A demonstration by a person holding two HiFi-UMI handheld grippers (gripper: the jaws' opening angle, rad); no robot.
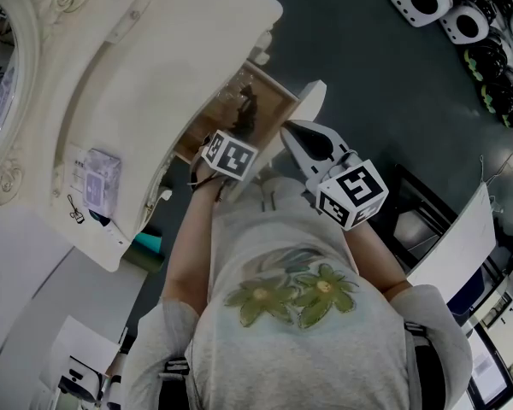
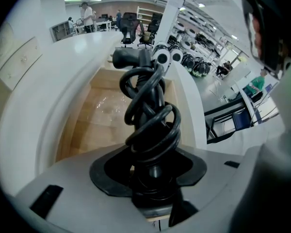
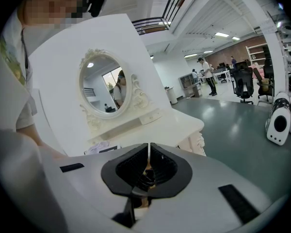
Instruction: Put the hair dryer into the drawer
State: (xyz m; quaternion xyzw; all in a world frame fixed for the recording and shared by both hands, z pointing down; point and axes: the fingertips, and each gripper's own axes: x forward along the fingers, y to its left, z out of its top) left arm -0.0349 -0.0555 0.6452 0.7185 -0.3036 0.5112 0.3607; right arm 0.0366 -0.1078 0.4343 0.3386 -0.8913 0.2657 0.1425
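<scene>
Left tongs (image 2: 153, 154) gripping cord-wrapped hair dryer (image 2: 136, 59) over open wooden drawer (image 2: 99, 118), right tongs (image 3: 148, 147) closed and empty, near drawer's front

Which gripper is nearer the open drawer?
Left. The left gripper hangs over the drawer, holding the hair dryer; the right gripper sits shut beside its front panel.

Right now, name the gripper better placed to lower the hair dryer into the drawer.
Left: the left gripper grips the hair dryer above the open drawer. The right gripper is shut, empty, facing the mirror.
</scene>
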